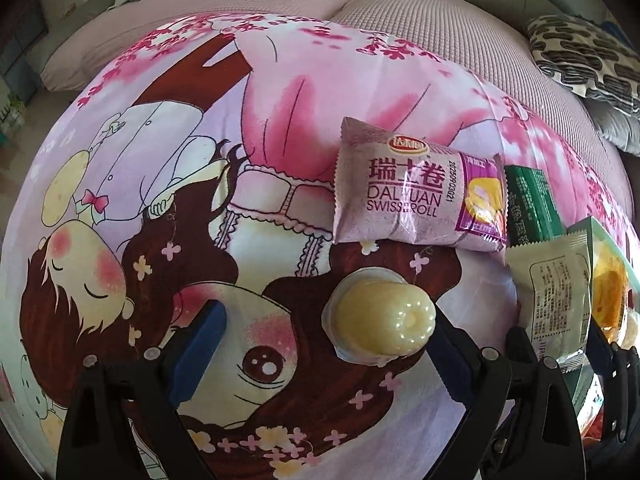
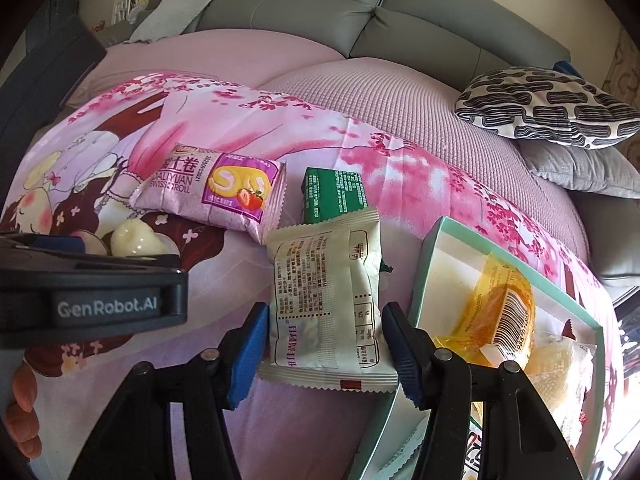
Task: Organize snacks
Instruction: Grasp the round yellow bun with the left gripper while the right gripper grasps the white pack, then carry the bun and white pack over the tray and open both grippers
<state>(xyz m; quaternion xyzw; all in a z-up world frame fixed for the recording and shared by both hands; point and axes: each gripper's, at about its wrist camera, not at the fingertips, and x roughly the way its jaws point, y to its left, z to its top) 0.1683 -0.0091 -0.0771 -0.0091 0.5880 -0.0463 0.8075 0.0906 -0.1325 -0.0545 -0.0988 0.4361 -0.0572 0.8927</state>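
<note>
A pale yellow jelly cup (image 1: 380, 320) lies on its side on the cartoon-print blanket (image 1: 160, 200), between my left gripper's (image 1: 326, 320) wide-open fingers and close to the right one. My right gripper (image 2: 326, 332) is shut on a white snack packet (image 2: 324, 280), its blue pads pressing both sides. The same packet (image 1: 560, 300) shows at the right edge of the left wrist view. A pink Swiss roll packet (image 2: 212, 188) and a green packet (image 2: 336, 192) lie further back. A teal-rimmed box (image 2: 440, 224) at the right holds a yellow packet (image 2: 500, 312).
A black-and-white patterned cushion (image 2: 548, 108) rests on a grey folded throw (image 2: 580, 172) at the back right. The grey sofa backrest (image 2: 300, 8) runs behind. A person's fingers (image 2: 24, 408) show at the lower left edge.
</note>
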